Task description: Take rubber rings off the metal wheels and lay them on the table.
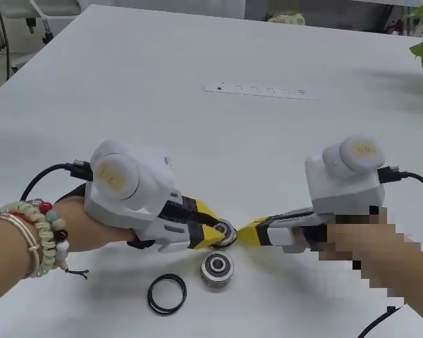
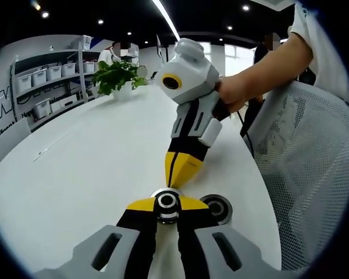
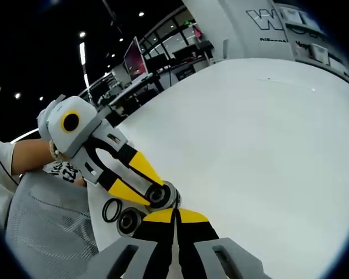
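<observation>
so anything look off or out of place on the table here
Nothing stands out: a rubber ring lies flat on the table beside one wheel, the left gripper clamps a second wheel, and the right gripper, its jaws shut, is right at it.

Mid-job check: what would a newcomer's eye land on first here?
The two grippers meeting tip to tip low over the white table: the left gripper clamps a metal wheel, the shut right gripper noses at its rim. Nearer the person, a second wheel and a black rubber ring lie on the table.
</observation>
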Motion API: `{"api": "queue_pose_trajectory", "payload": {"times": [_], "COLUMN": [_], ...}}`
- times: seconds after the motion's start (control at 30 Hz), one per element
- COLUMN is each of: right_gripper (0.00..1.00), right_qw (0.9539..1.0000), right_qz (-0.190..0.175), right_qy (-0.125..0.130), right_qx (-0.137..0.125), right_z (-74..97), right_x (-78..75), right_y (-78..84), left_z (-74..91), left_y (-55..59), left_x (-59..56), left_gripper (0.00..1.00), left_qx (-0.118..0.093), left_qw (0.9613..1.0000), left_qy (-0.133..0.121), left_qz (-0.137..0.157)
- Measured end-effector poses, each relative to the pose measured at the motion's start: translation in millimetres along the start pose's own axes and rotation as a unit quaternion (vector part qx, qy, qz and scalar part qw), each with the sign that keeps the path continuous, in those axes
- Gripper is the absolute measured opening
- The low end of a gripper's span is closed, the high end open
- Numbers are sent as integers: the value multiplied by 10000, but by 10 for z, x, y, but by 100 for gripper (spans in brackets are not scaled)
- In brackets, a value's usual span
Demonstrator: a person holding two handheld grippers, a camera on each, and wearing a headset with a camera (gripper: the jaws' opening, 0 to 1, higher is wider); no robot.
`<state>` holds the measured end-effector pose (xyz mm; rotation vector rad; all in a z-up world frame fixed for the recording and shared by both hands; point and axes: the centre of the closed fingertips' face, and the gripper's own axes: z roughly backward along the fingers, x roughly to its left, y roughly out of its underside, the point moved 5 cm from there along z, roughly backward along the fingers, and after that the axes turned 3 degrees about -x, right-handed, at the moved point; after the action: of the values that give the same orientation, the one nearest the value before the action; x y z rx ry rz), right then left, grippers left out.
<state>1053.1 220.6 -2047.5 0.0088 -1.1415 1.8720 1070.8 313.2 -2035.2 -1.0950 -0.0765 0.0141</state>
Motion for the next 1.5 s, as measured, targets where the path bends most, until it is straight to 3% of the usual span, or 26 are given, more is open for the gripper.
{"api": "queue_pose_trajectory", "payload": {"times": [0.43,0.57,0.63,0.7,1.0,1.13,1.33,1.5], "right_gripper": [0,0,0,0,0,0,0,0], "right_qw": [9993,9996,9994,9992,9976,9979,9988,9987], "right_qz": [-367,-278,-262,42,-224,-290,-41,-242], "right_qy": [51,103,224,365,581,506,417,410], "right_qx": [-48,-29,54,140,298,288,234,152], "right_z": [-30,-35,-57,-48,-58,-52,-51,-36], "right_x": [-16,-12,-11,-5,4,10,15,2], "right_y": [4,-1,9,-5,-14,-12,-5,-11], "left_z": [10,9,5,4,9,7,6,11], "left_y": [10,11,10,8,16,6,-7,0], "left_x": [-15,-22,-22,-30,-34,-28,-50,-54], "left_gripper": [7,7,7,7,7,7,7,7], "left_qx": [-61,-62,-62,-59,-105,-42,72,9], "left_qw": [9998,9997,9997,9996,9995,9993,9992,9988], "left_qy": [-158,-208,-234,-247,-255,-247,-323,-419], "left_qz": [57,71,79,76,168,280,237,262]}}
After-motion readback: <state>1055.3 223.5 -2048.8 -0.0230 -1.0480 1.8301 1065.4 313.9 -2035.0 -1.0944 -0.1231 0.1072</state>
